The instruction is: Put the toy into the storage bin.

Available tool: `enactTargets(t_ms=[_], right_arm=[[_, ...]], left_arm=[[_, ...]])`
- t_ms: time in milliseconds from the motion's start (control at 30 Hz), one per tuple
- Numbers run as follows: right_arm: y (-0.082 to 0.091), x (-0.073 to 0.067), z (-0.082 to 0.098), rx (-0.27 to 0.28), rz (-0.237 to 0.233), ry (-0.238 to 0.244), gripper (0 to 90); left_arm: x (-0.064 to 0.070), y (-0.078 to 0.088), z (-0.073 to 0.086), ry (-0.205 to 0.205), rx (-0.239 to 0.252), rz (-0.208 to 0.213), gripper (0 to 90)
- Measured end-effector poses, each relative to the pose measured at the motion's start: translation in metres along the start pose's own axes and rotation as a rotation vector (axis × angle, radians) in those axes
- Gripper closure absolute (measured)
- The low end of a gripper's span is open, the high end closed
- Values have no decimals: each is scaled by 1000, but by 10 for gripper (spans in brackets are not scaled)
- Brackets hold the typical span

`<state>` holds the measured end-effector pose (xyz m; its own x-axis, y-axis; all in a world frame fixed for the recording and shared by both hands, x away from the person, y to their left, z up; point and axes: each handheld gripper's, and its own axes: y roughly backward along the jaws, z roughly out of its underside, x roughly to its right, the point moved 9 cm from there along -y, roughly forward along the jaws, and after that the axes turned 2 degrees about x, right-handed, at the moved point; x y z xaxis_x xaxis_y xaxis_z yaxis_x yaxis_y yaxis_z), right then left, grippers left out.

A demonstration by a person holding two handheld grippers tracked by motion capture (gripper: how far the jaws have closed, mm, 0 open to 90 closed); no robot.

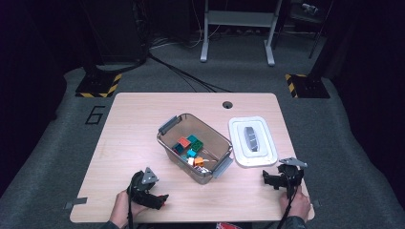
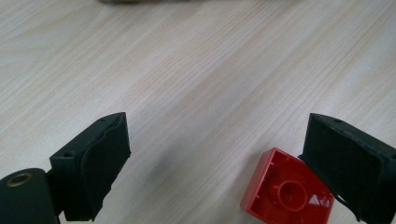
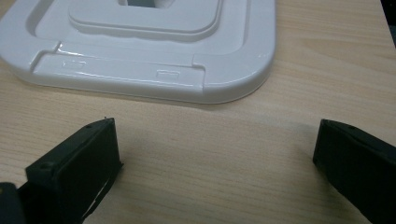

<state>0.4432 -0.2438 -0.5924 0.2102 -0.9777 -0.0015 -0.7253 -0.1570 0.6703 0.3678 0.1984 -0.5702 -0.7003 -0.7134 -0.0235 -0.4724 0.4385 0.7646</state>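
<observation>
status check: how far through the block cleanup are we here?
Done: several coloured blocks lie in the clear plastic bin, its white lid off beside it. In hand: the open left gripper straddles a red plastic block on the wooden table, one jaw touching it. Left: binning it. The right gripper sits open by the lid.

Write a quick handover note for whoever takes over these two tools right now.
Left tool: open, red brick lying hollow side up on the table against one jaw, not gripped.
Right tool: open, holding nothing, just short of the white lid.
Clear bin: lid off, several bricks inside.
Done: those bricks are binned.
Left, probably: grip the red brick, bin it, then fit the lid.
</observation>
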Motion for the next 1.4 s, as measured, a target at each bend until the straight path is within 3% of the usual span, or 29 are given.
enactTargets(t_ms=[100,300,533,667,833,967,1100,1400], right_arm=[[0,0,0,0,0,0,0],[0,0,0,0,0,0,0],[0,0,0,0,0,0,0],[0,0,0,0,0,0,0],[0,0,0,0,0,0,0],[0,0,0,0,0,0,0],[0,0,0,0,0,0,0],[0,0,0,0,0,0,0]], left_arm=[[3,3,1,9,2,9,73],[9,5,9,-11,-30,5,77],[3,13,22,-15,-69,-10,100],[1,14,22,-8,-44,-12,182],[8,11,18,-25,-45,34,302],[13,6,18,-44,-60,39,454],[12,5,17,-42,-49,24,542],[9,4,17,-23,-29,33,582]])
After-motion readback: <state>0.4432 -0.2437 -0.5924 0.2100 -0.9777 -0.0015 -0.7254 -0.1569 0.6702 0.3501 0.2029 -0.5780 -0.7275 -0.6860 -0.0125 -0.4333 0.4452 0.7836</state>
